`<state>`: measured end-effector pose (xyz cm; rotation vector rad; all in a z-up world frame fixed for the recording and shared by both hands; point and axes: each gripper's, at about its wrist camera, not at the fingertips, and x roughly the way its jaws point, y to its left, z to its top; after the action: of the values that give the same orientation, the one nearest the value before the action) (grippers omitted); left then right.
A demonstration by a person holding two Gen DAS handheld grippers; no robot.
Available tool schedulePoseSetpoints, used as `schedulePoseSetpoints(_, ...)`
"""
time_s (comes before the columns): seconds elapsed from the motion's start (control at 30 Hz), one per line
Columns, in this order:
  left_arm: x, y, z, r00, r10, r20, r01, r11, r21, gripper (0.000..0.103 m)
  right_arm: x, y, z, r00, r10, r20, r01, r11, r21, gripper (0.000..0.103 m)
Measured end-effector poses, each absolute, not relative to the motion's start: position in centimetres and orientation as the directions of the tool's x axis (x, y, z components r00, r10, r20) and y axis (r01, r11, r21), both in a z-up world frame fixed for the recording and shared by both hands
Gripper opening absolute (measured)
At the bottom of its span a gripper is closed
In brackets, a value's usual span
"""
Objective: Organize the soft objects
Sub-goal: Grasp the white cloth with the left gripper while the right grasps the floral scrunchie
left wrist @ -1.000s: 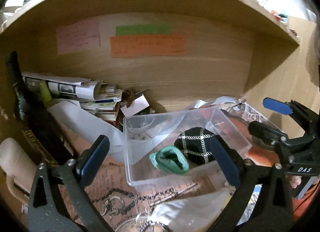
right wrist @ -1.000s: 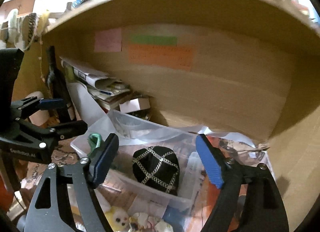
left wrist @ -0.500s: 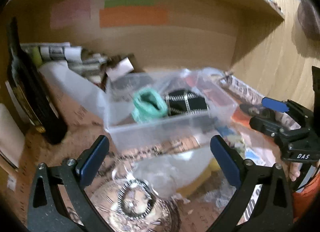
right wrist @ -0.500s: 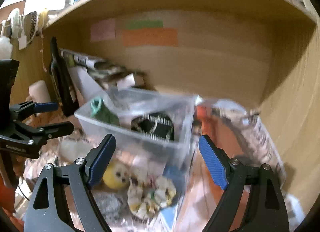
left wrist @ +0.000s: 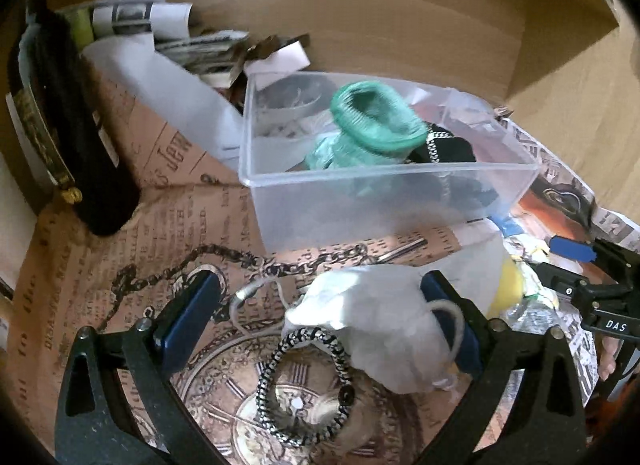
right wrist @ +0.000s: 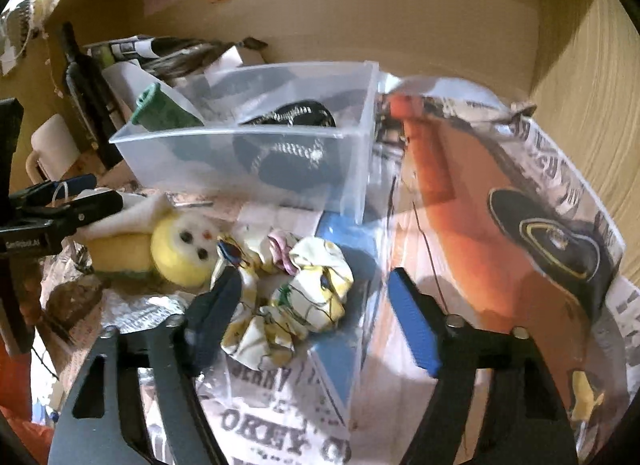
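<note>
Left gripper (left wrist: pixel 320 313) nearest: jaws wide open, holding nothing, around white pouch (left wrist: pixel 380 325) on table, just before clear bin (left wrist: pixel 380 181). Right gripper (right wrist: pixel 316 317) open too, over floral scrunchie (right wrist: pixel 296 297).

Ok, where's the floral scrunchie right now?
In the right wrist view the floral scrunchie lies on the newspaper just ahead of the open right gripper, nearer its left finger, right of the yellow plush toy and in front of the clear bin.

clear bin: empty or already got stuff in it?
Not empty. The clear bin holds a green sock and a black chain-patterned pouch; both show above its rim and through its walls.
</note>
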<state>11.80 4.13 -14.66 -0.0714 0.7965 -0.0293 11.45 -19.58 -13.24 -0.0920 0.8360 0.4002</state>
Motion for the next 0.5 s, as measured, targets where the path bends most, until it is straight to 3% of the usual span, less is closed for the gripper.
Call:
schedulePoseSetpoints(0.17, 12.5, 4.2, -15.8, 0.664, -0.114, -0.739, 0.035, 0.992, -0.121, 0.070, 11.9, -19.4, -14.4, 0.570, 0.294, -0.767, -0.385, 0.921, 0.067, 0.040)
schedulePoseSetpoints(0.23, 12.4, 4.1, -15.9, 0.664, -0.123, -0.738, 0.043, 0.991, -0.127, 0.062, 11.8, -19.1, -14.5, 0.573, 0.293, -0.765, -0.396, 0.917, 0.054, 0.028)
schedulePoseSetpoints(0.37, 11.9, 3.4, -15.7, 0.667, -0.129, -0.734, 0.071, 0.991, -0.109, 0.037, 11.7, -18.8, -14.4, 0.574, 0.304, -0.761, -0.404, 0.913, 0.060, 0.018)
schedulePoseSetpoints(0.5, 11.5, 2.6, -15.1, 0.682, -0.114, -0.722, 0.084, 0.993, -0.077, 0.024, 11.5, -19.2, -14.0, 0.594, 0.306, -0.744, -0.392, 0.918, 0.064, 0.015)
